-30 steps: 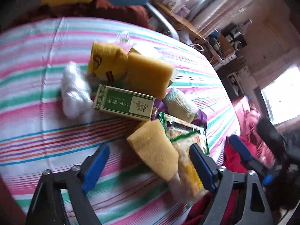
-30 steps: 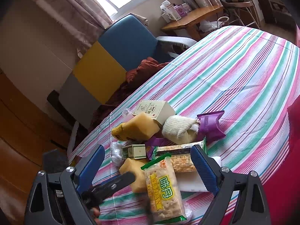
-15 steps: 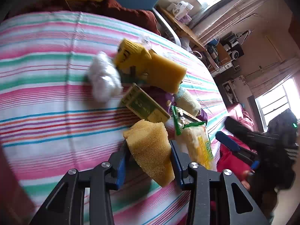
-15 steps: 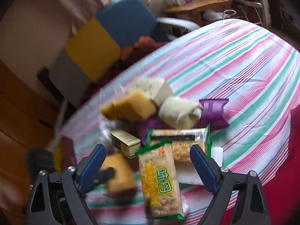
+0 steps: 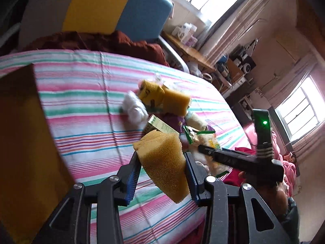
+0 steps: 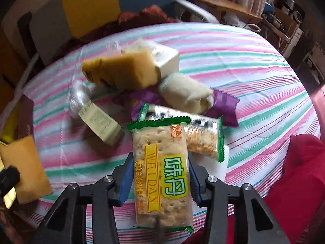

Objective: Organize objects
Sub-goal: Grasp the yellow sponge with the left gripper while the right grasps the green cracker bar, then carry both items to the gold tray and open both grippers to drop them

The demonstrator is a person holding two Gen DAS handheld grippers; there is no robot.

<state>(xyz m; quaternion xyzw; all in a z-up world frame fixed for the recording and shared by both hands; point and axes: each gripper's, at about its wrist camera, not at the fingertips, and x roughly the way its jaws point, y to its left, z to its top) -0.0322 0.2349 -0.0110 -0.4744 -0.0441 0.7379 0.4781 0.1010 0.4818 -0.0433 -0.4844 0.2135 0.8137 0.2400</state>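
A striped cloth covers the table [image 6: 254,65]. Around the cream sock roll [image 6: 186,95] lie a purple wrapper [image 6: 225,105] just beside it, a green box [image 6: 99,122] nearer the left edge, and a white carton [image 6: 166,59] behind.

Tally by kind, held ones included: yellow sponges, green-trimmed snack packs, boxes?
Sponges: 2 (held sponge, pile sponge)
Snack packs: 2 (cracker pack, puffed-rice pack)
Boxes: 2 (green box, white box)
Total: 6
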